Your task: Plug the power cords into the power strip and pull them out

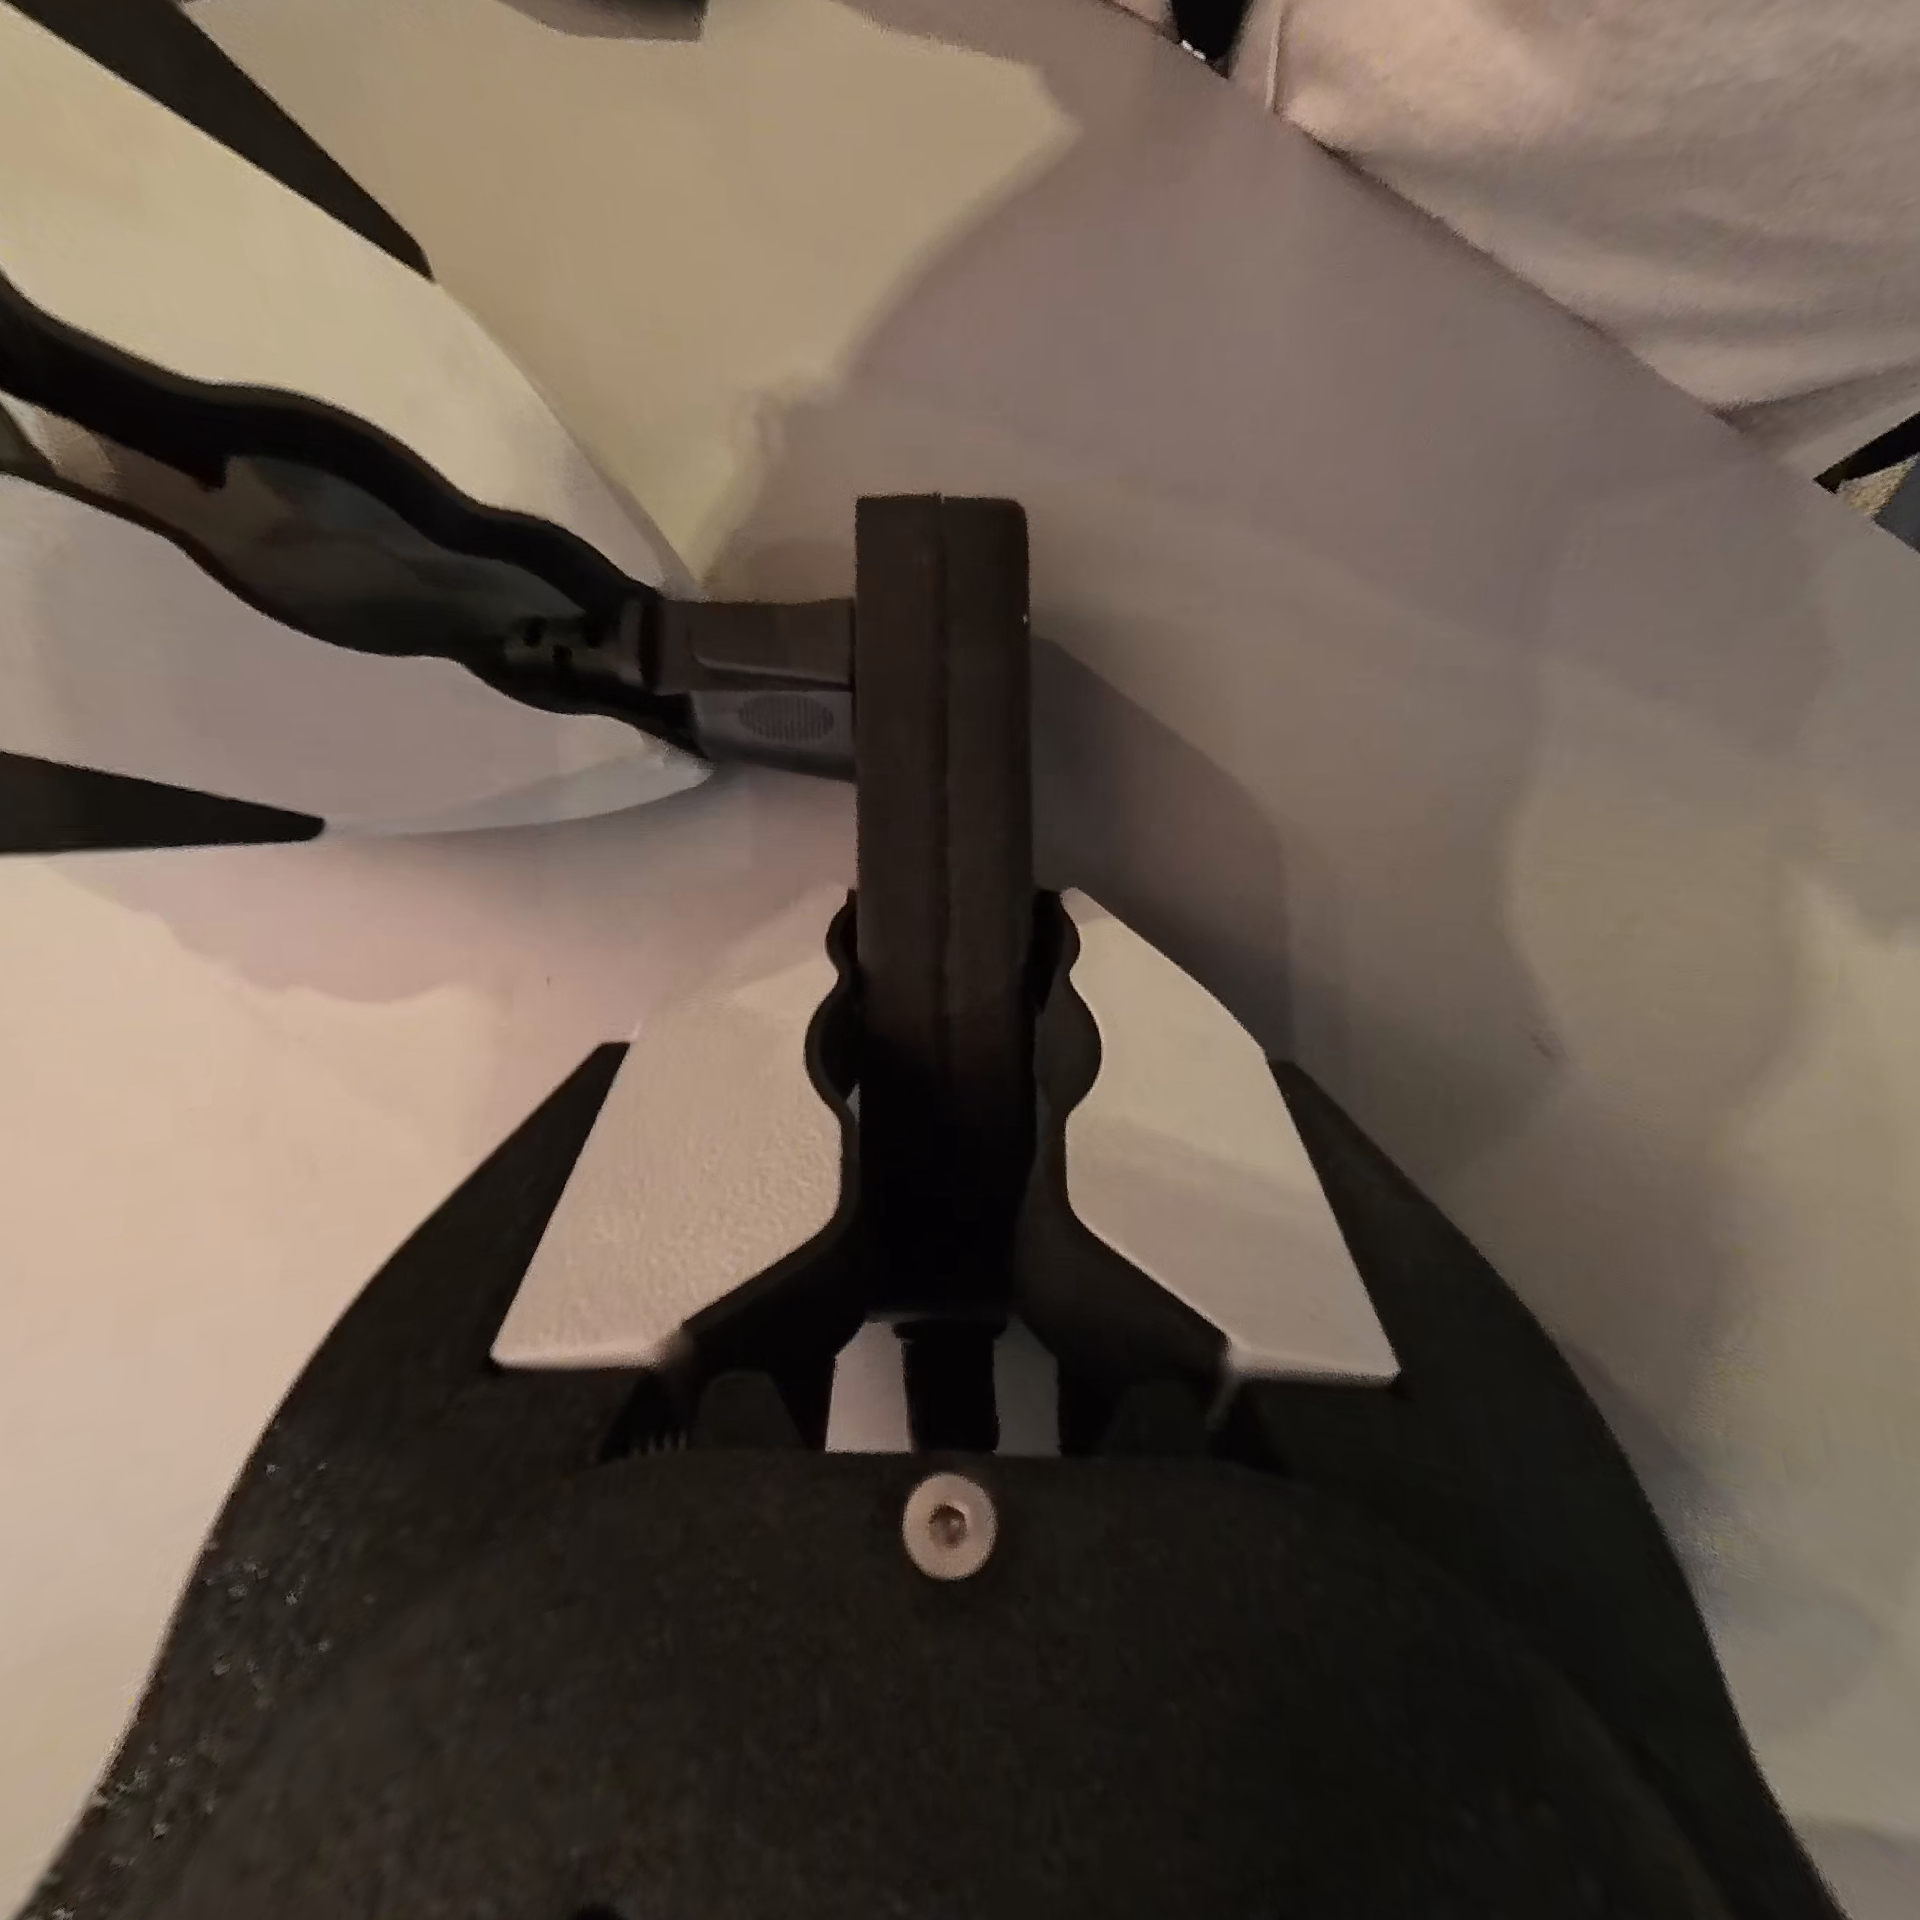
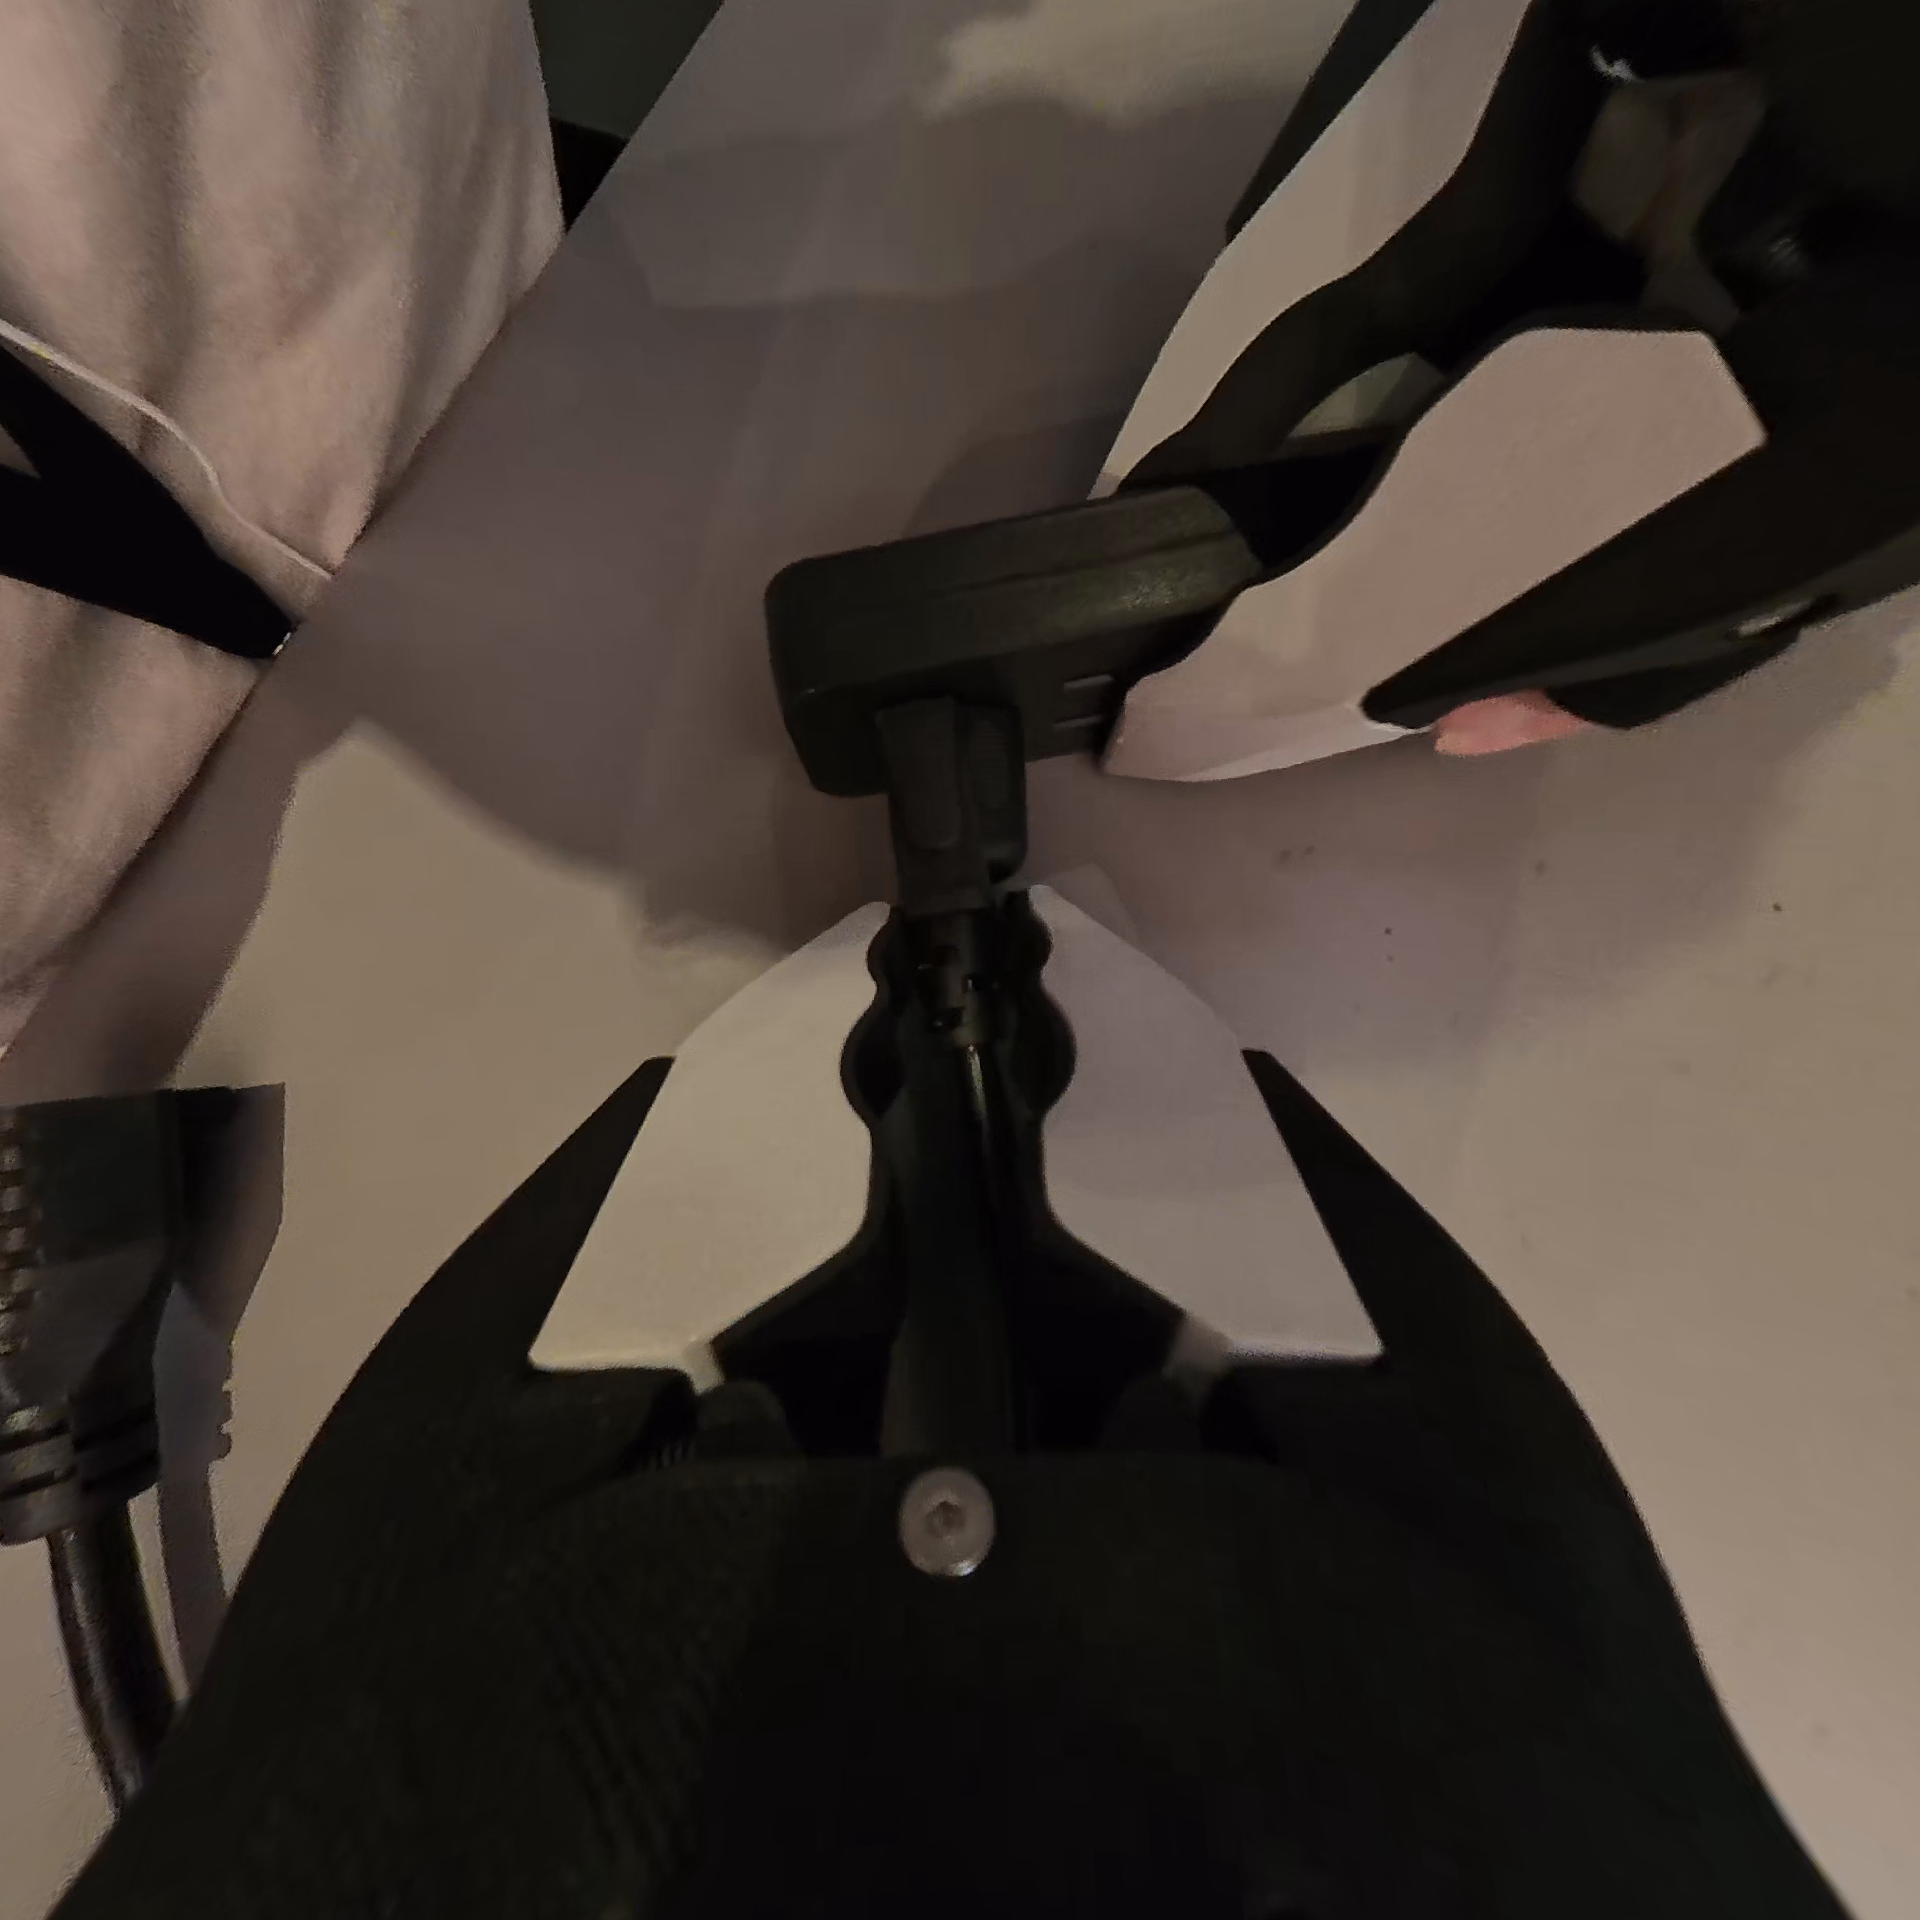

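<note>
Clamping the power strip (image 1: pixel 940 707), left gripper (image 1: pixel 940 935); right gripper (image 2: pixel 961 935) pinching its plug (image 2: pixel 951 800).

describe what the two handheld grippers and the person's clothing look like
Both the left gripper and right gripper are matte black, grainy plastic, with wavy-edged fingers, pointed side prongs and a silver hex screw on the body. The person wears a white garment.

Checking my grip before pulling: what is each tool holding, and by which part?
The left tool clamps the power strip by one end; the right tool grips the plug at its cord end.
</note>
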